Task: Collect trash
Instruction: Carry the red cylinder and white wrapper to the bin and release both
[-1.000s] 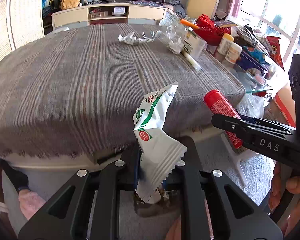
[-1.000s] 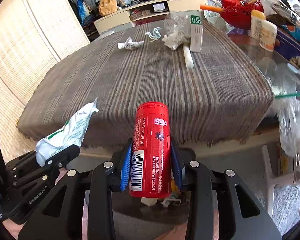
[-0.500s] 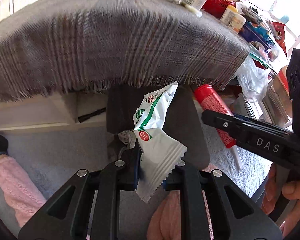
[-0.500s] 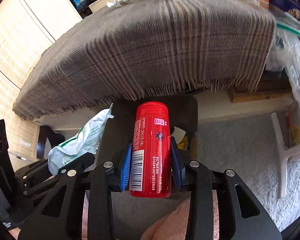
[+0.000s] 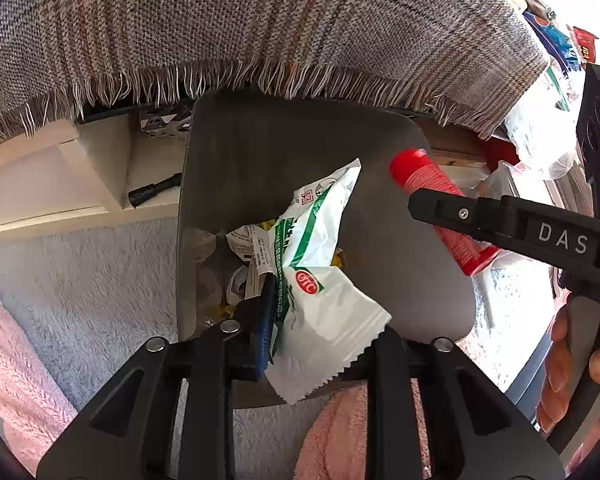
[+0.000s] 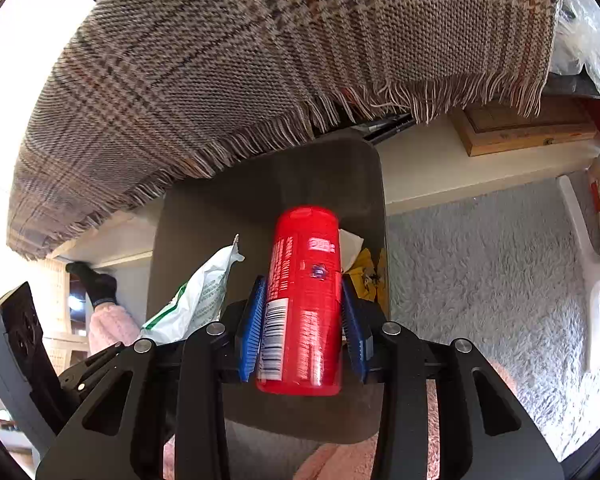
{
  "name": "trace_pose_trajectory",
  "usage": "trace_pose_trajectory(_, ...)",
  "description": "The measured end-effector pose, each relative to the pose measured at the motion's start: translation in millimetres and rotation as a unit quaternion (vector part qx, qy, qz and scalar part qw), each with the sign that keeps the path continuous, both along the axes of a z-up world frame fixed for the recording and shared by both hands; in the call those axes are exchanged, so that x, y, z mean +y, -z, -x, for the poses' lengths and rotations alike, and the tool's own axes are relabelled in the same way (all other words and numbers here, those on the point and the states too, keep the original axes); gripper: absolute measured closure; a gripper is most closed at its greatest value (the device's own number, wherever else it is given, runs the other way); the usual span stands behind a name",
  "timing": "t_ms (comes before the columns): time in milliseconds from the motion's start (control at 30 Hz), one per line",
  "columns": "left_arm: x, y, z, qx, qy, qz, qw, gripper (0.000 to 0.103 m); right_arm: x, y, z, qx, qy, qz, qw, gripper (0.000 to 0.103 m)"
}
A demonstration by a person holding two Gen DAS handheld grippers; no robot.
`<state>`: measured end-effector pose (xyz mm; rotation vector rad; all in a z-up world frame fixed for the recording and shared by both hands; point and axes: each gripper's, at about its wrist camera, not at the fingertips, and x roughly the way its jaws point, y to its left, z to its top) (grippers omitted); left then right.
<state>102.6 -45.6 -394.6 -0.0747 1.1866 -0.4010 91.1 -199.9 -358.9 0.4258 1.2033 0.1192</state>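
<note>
**Q:** Above the dark grey plastic waste bin (image 5: 228,152), what does each tool carry, left to right?

**A:** At left, the left gripper (image 5: 320,320) is clenched on a crinkled white-and-green foil sachet (image 5: 320,264). The sachet's long axis runs up and slightly right from the blue pads (image 5: 266,320); its torn end points toward the fringed grey plaid tablecloth (image 5: 260,28), and its serrated end sits low by the fingers. It hangs over the bin's open mouth, above paper scraps (image 5: 248,248) inside.

**Q:** And at right?

**A:** The right gripper (image 6: 304,320) grasps a red cylindrical plastic bottle (image 6: 302,300) between its blue pads. The bottle's long axis lies along the fingers: rounded cap forward toward the tablecloth, barcode end nearest the camera. It also sits over the bin, beside the sachet, above yellow wrappers (image 6: 366,276). White shaggy carpet (image 6: 480,260) surrounds the bin.
</note>
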Motion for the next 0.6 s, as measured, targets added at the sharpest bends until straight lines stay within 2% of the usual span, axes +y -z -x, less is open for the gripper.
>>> trace_pose_trajectory(67, -1, 1, 1, 0.001, -0.001, -0.002, 1.0, 0.072, -2, 1, -1, 0.001, 0.003, -0.002, 1.0, 0.055)
trace_pose_trajectory(100, -1, 2, 1, 0.002, -0.002, -0.003, 1.0, 0.07, -3, 0, -1, 0.001, 0.007, 0.0, 1.0, 0.043)
trace_pose_trajectory(133, 0, 2, 1, 0.001, -0.003, -0.004, 1.0, 0.068, -4, -2, -1, -0.002, 0.011, 0.0, 1.0, 0.039)
trace_pose_trajectory(233, 3, -7, -1, -0.007, -0.012, -0.01, 0.9999, 0.054, -11, -12, -1, -0.01, 0.02, 0.005, 1.0, 0.039)
trace_pose_trajectory(267, 4, -13, -2, -0.014, -0.015, -0.011, 0.9997, 0.045, -14, -17, -1, -0.016, 0.023, 0.01, 1.0, 0.038)
trace_pose_trajectory(300, 5, -18, -3, -0.02, -0.017, -0.011, 0.9996, 0.034, -17, -24, -1, -0.025, 0.026, 0.015, 0.999, 0.033)
trace_pose_trajectory(333, 6, -24, -4, -0.027, -0.019, -0.011, 0.9994, 0.03, -21, -31, 0, -0.033, 0.031, 0.02, 0.999, 0.026)
trace_pose_trajectory(367, 6, -30, -5, -0.034, -0.021, -0.008, 0.9992, 0.022, -25, -38, 0, -0.042, 0.039, 0.025, 0.998, 0.022)
trace_pose_trajectory(400, 4, -35, -7, -0.038, -0.019, -0.009, 0.999, 0.02, -29, -46, 1, -0.051, 0.047, 0.026, 0.997, 0.018)
trace_pose_trajectory(500, 3, -51, -11, -0.05, -0.019, -0.009, 0.9986, 0.014, -42, -65, 0, -0.067, 0.06, 0.022, 0.996, 0.018)
trace_pose_trajectory(600, 4, -73, -15, -0.063, -0.02, -0.001, 0.9978, 0.012, -53, -86, -2, -0.085, 0.065, 0.024, 0.994, 0.017)
